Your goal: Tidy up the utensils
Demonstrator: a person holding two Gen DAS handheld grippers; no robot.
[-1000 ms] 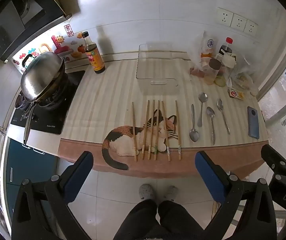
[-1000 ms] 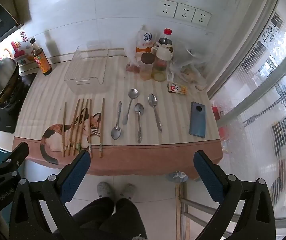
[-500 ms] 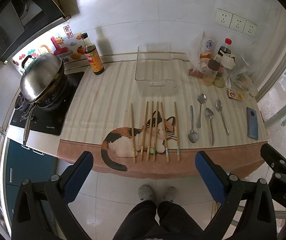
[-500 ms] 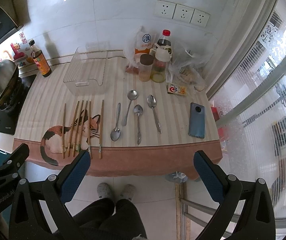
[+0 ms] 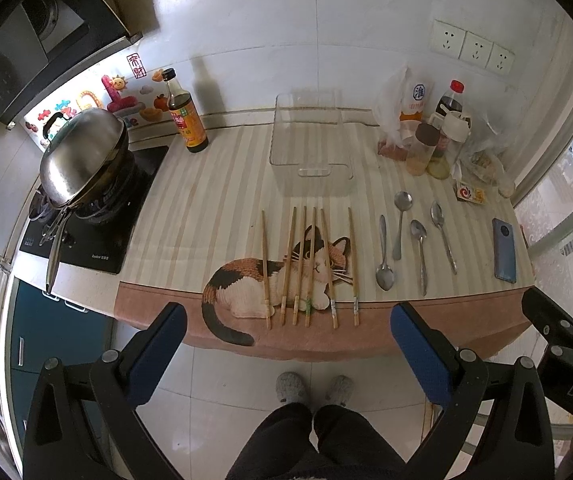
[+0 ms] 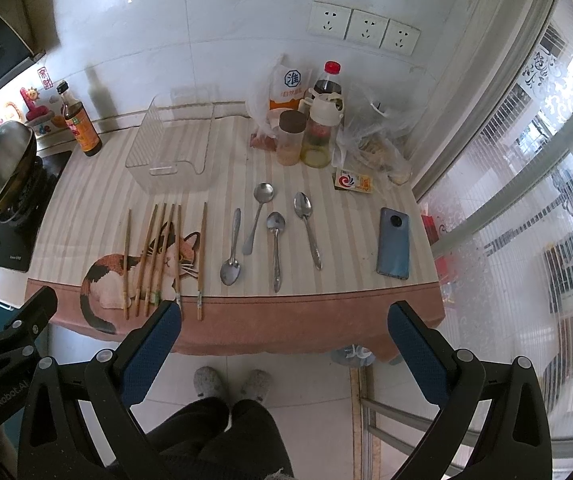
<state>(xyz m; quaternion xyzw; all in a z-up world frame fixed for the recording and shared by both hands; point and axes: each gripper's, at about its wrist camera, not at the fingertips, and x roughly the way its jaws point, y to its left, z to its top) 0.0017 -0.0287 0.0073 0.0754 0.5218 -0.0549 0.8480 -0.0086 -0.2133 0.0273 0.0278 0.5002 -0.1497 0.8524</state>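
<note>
Left gripper: jaws wide, empty, short of the worktop edge
Right gripper: spread wide, holding nothing
Chopsticks: six, side by side over the cat print, at 12 o'clock from the left gripper
Spoons: four, 12 o'clock of the right gripper
Clear bin: beyond the chopsticks
Advice: pinch one near its middle, square across

Both cameras hang high above the floor in front of the worktop, well back from it, looking forward and down past their own tongs. The left view faces the middle, with the chopsticks centred and the stove at its left edge. The right view sits further right, centring the spoons and taking in the window. Both share the whole worktop, the clear tray, the wall sockets and the person's feet below
</note>
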